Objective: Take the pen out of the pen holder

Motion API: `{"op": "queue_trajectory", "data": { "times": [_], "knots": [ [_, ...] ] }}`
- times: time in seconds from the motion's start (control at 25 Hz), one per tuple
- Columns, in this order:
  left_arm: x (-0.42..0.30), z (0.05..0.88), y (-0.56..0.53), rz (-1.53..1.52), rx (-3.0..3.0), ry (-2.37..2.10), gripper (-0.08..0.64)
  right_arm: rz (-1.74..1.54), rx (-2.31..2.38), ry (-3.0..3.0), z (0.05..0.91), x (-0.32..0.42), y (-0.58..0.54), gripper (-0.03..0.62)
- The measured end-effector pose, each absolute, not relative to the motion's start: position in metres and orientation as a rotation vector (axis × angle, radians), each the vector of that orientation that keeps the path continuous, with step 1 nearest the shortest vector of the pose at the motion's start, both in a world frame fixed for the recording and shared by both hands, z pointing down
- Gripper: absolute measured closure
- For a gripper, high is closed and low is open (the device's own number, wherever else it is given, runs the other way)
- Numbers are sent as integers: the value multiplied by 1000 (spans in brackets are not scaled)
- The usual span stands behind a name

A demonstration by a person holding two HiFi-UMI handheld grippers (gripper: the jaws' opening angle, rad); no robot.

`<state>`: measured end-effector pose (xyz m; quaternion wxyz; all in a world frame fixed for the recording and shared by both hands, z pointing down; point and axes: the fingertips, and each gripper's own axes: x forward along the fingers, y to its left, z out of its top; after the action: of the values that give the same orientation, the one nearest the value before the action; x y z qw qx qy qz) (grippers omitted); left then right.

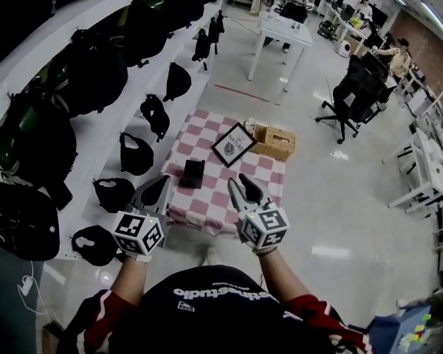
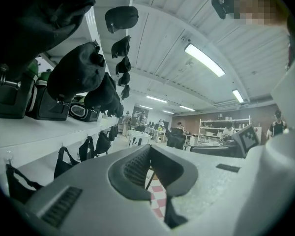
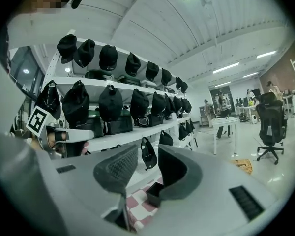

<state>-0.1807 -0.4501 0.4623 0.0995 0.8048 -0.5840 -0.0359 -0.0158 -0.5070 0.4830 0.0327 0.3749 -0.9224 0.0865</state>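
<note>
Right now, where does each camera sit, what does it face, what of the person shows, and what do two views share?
Head view: on the person's head, steeply down at the checked table; both forearms, left gripper and right gripper show.
Left gripper view: on that gripper, level along its touching jaws toward cap shelves; the right gripper's cube shows.
Right gripper view: on that gripper, along its parted jaws; the left gripper's cube shows.
Shared: the black box, in head and right gripper views.

Left gripper (image 1: 164, 181) points forward, jaws together; right gripper (image 1: 239, 180) forward, jaws apart, empty.
</note>
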Motion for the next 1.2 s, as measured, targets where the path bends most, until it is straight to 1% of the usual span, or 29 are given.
{"op": "queue_trajectory", "data": {
  "times": [0.08, 0.24, 0.8, 1.2],
  "knots": [
    [-183, 465, -451, -104, 2361, -1735, 555, 278, 1124, -2841, 491, -21, -512, 459],
    [-185, 471, -453, -79, 2343, -1756, 555, 319, 1083, -2826, 512, -30, -525, 445],
    [-201, 489, -473, -35, 2234, -1865, 555, 376, 874, -2723, 596, -69, -567, 448],
    [-197, 506, -498, -22, 2183, -1940, 555, 369, 734, -2645, 660, -90, -607, 453]
  ]
}}
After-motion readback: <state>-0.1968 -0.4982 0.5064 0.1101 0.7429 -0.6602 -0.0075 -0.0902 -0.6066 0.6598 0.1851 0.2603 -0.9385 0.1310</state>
